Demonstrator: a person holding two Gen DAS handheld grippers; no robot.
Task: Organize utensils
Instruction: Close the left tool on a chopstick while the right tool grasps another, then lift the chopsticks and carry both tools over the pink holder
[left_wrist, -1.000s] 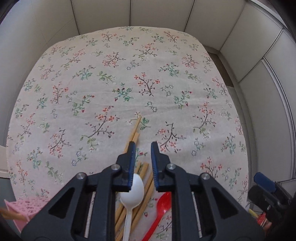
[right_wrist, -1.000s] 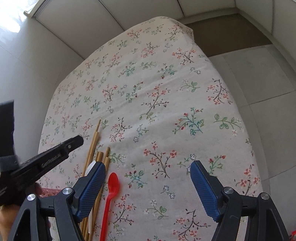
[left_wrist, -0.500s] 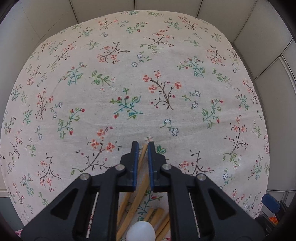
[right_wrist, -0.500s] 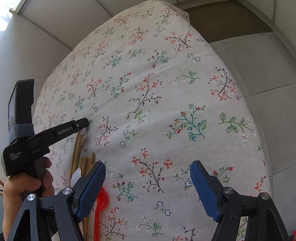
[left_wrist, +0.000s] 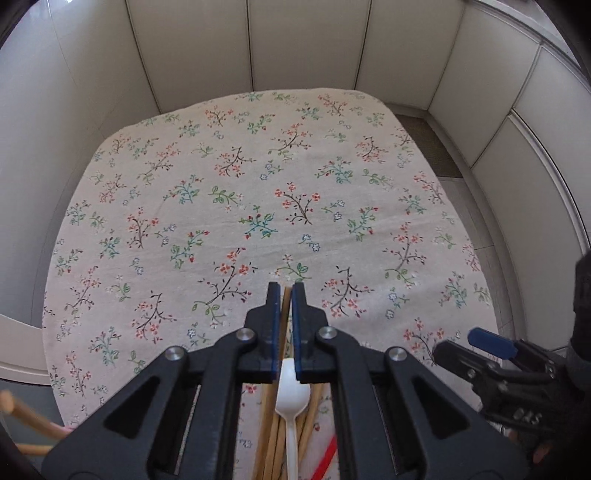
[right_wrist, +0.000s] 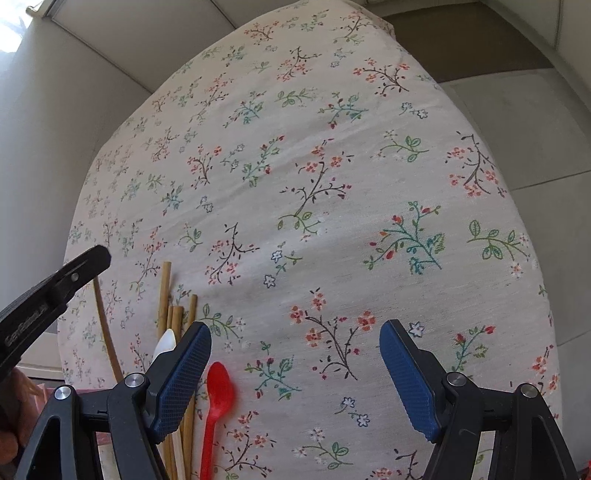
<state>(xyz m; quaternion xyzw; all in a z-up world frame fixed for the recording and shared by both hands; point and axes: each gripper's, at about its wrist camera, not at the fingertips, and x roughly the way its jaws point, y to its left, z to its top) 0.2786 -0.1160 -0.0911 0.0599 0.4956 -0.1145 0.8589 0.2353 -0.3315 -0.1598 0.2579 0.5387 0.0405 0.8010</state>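
Gripping a single wooden chopstick (left_wrist: 284, 314) between its blue pads, the left gripper (left_wrist: 283, 291) was clenched on the stick near its far tip, the jaws all but closed with only the thin stick between them. In the right wrist view that chopstick (right_wrist: 104, 325) showed as a dark, thin curved line hanging below the left gripper's (right_wrist: 101, 256) black finger, apart from the others. The remaining chopsticks (right_wrist: 173, 314) lay bundled on the flowered tablecloth (left_wrist: 258, 192) near the table's near left edge, their far ends fanned slightly. A white plastic spoon (left_wrist: 291, 391) rested on top of that bundle, bowl pointing toward the far edge, and in the right wrist view its bowl (right_wrist: 165, 341) peeked out just beside the right gripper's left finger. A red plastic spoon (right_wrist: 218, 384) lay flat on the cloth just to the right of the bundle, bowl likewise toward the far edge; only a strip of its handle (left_wrist: 325, 458) showed in the left wrist view. The right gripper (right_wrist: 295, 354) hovered above the cloth with its jaws spread wide and nothing between them, its blue pad (left_wrist: 489, 341) visible at the right of the left wrist view. Pale panelled walls (left_wrist: 303, 44) enclosed the table, and a grey floor (right_wrist: 517, 122) ran past its right edge.
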